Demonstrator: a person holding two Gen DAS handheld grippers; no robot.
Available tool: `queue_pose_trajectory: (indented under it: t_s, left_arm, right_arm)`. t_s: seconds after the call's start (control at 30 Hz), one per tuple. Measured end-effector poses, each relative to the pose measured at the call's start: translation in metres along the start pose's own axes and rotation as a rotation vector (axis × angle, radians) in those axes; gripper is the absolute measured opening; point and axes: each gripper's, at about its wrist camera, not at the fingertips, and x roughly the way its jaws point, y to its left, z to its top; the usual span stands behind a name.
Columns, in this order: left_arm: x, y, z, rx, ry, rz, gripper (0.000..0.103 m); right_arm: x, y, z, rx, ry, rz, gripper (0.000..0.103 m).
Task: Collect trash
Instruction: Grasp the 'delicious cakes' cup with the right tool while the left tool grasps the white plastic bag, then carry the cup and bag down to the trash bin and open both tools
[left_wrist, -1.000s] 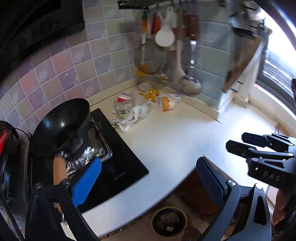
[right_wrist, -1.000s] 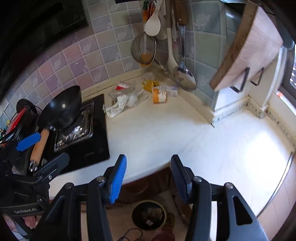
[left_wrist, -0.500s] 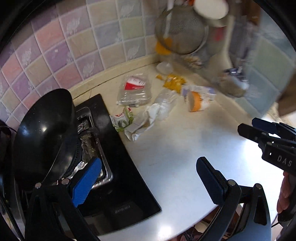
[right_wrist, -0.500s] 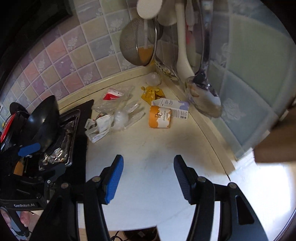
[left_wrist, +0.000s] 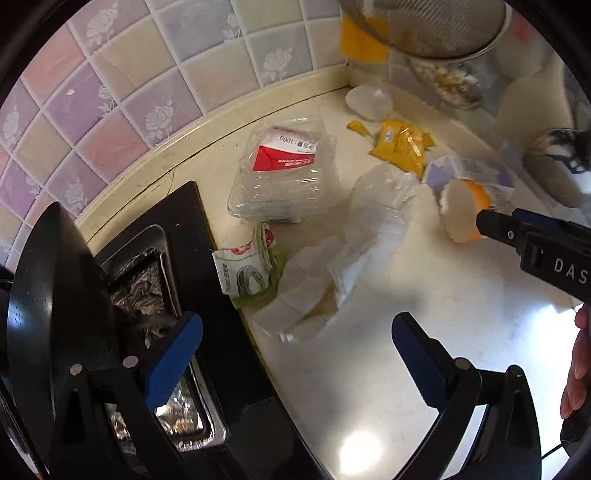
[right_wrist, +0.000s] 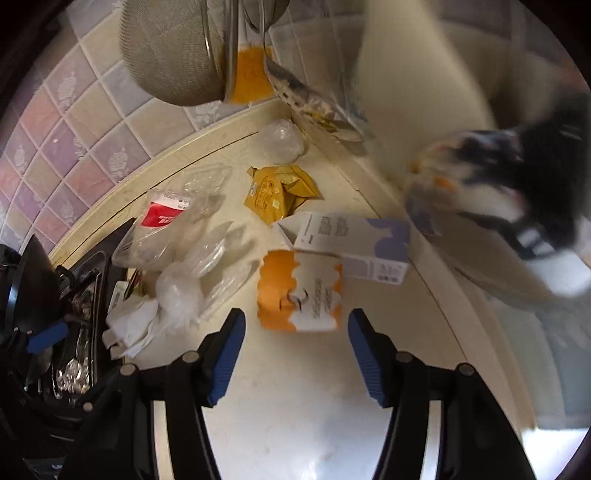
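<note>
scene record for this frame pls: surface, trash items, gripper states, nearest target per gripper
surface: white counter in a tiled corner, beside a black stove
trash: orange-white cup, purple-white carton, yellow wrapper, clear plastic box, crumpled tissue, green-white packet
left gripper: open, nothing held, facing the tissue
right gripper: open, nothing held, cup lying just ahead between the fingers' line
other: black wok on the stove

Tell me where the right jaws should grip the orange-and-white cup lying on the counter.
Across the round body of the orange-and-white cup, mid-length. It lies on its side directly ahead of the open right gripper; coming straight forward and low seems best. The carton sits close behind, so stop short.
</note>
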Motion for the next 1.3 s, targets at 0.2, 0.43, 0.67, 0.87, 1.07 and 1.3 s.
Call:
queue_pose_trajectory:
  t_s: [0.2,0.43,0.67,0.87,1.07,1.3]
  left_arm:
    - [0.020,0.010,0.009,-0.026,0.024,-0.014,0.102]
    - [0.034,0.012,0.011,-0.006,0.046,-0.085,0.077]
    - [0.037,0.006,0.007,-0.003,0.052,-0.131,0.036]
    - [0.018,0.003,-0.002,-0.014,0.037,-0.158,0.030]
    - [-0.016,-0.003,-0.020,-0.010,0.002,-0.188,0.029]
    - [-0.077,-0.005,-0.055,0.006,-0.070,-0.242,0.029]
  right_arm:
    - [0.025,0.007,0.011,-0.002,0.012,-0.034,0.058]
    - [0.041,0.006,0.011,0.006,0.019,-0.067,0.058]
    - [0.041,0.004,0.002,-0.001,0.008,-0.118,0.050]
    - [0.025,0.007,-0.009,-0.009,-0.011,-0.116,0.050]
    - [-0.004,0.014,-0.027,0.002,-0.025,-0.093,0.050]
    - [-0.055,0.026,-0.063,0.012,-0.052,-0.071,0.050]
